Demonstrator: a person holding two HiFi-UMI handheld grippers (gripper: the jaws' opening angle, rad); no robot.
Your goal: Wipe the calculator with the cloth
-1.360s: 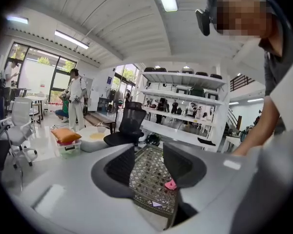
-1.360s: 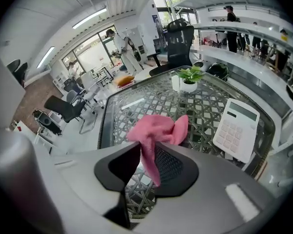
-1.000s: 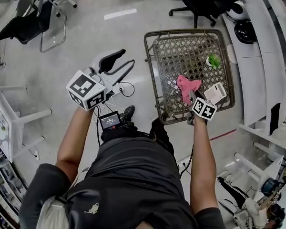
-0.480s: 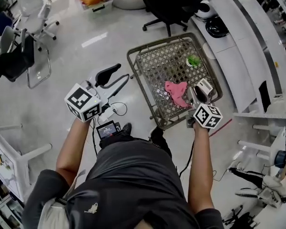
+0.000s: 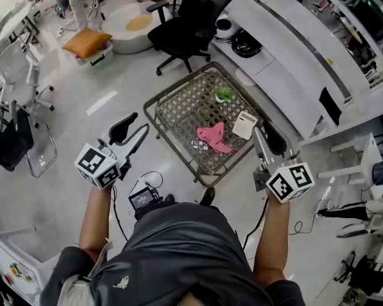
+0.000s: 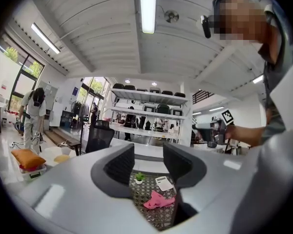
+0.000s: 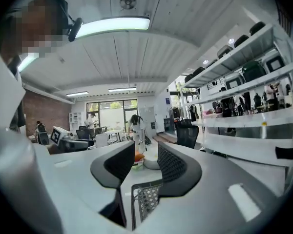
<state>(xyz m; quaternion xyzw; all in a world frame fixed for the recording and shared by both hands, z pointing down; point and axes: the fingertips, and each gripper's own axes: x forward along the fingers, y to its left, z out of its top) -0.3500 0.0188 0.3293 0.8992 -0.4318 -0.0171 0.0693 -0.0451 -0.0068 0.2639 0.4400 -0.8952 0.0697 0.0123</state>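
Note:
A pink cloth (image 5: 214,138) lies crumpled in a wire mesh basket (image 5: 172,110) on the floor. Beside it, to the right, a white calculator (image 5: 245,125) lies flat, and a small green plant (image 5: 224,95) sits farther back. My right gripper (image 5: 266,139) hovers open above the basket's near right corner, holding nothing. Left of the basket my left gripper (image 5: 133,131) is open and empty as well. The left gripper view looks between its jaws (image 6: 149,165) at the cloth (image 6: 159,200) and calculator (image 6: 163,183). In the right gripper view, only a basket corner (image 7: 147,199) shows under the open jaws (image 7: 139,165).
A black office chair (image 5: 191,14) stands behind the basket. White counters (image 5: 293,50) run along the right. An orange cushion (image 5: 86,43) and more chairs (image 5: 13,132) are at the left. A small screen device (image 5: 143,198) with cables lies on the floor by my feet.
The right gripper has let go of the calculator, opened and risen well clear of the basket. The left gripper has risen a little. The calculator now lies beside the cloth.

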